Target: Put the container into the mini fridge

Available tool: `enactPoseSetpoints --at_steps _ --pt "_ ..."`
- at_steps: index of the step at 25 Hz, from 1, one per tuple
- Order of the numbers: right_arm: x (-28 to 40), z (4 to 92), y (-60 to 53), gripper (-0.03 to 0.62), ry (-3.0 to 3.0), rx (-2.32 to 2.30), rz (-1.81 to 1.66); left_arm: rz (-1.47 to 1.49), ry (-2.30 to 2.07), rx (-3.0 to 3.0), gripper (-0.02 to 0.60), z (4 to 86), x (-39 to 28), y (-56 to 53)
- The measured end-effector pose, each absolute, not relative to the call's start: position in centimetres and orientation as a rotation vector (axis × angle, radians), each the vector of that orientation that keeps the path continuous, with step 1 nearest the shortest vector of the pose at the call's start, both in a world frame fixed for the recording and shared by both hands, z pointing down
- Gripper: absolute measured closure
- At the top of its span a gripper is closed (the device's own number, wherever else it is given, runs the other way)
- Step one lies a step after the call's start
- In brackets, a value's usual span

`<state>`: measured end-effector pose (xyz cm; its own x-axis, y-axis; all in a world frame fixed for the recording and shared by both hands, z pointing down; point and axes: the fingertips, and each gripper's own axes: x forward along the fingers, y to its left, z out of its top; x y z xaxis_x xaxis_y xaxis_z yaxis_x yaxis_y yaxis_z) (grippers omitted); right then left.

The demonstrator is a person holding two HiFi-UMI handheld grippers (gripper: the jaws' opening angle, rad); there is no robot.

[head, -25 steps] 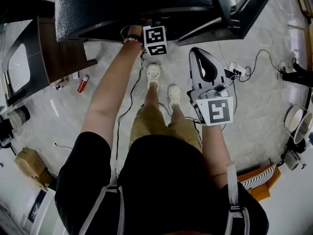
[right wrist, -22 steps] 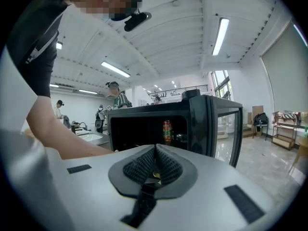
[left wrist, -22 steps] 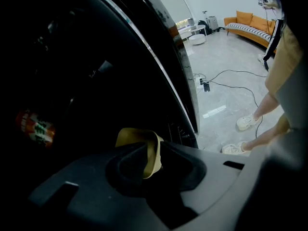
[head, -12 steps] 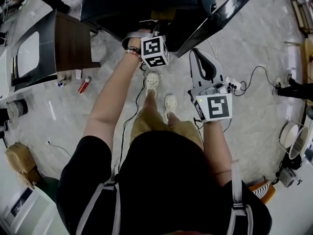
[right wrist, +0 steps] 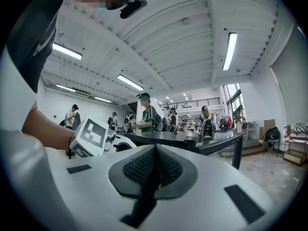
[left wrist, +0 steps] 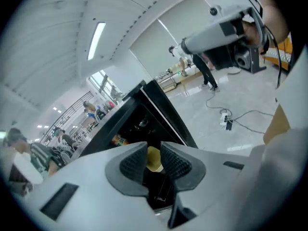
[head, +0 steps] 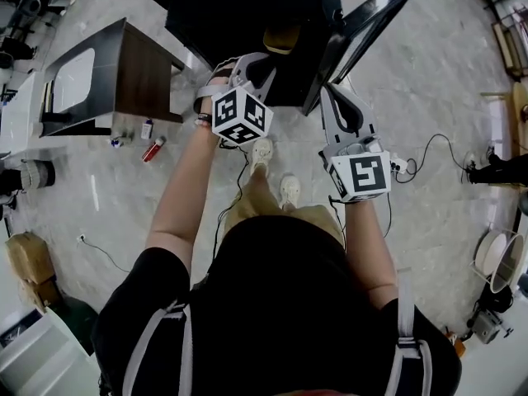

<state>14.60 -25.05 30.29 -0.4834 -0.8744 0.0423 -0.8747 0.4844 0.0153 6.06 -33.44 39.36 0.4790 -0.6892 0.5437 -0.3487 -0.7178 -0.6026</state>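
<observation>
The black mini fridge [head: 247, 23] stands on the floor ahead with its door [head: 363, 23] swung open to the right. A yellowish container [head: 280, 38] rests inside it. My left gripper [head: 247, 63] hovers just in front of the fridge opening, jaws slightly apart. In the left gripper view the container [left wrist: 154, 163] shows through the narrow gap of the left gripper [left wrist: 152, 149], beyond the pads and untouched. My right gripper [head: 334, 91] is held near the door's lower edge. In the right gripper view the right gripper [right wrist: 155, 150] has its pads pressed together with nothing between them.
A dark wooden side table [head: 124, 81] stands to the left of the fridge. A red can [head: 153, 149] lies on the floor beside it. A power strip with cables [head: 400, 165] lies at the right. The person's feet [head: 272, 172] stand just before the fridge.
The left gripper has drawn back out of the fridge toward the body, leaving the container inside. The head view has shifted, so the fridge sits further right. The right gripper has barely moved.
</observation>
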Motion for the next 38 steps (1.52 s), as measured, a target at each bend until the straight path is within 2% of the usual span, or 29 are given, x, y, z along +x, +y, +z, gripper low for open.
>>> enactPoseSetpoints --at_steps 10,20,38 --pt "12.8 26.9 -19.9 0.557 -2.749 1.521 -0.071 -0.755 1.048 -2.480 0.491 30.0 5.8 -22.1" --pt "11.1 25.2 -15.9 0.557 -2.844 1.435 -0.130 -0.408 1.195 -2.555 0.491 24.1 6.2 -14.2" --pt "3.6 23.8 -11.4 0.557 -2.818 1.375 -0.198 -0.242 1.205 -2.558 0.500 20.9 -1.0 -9.4"
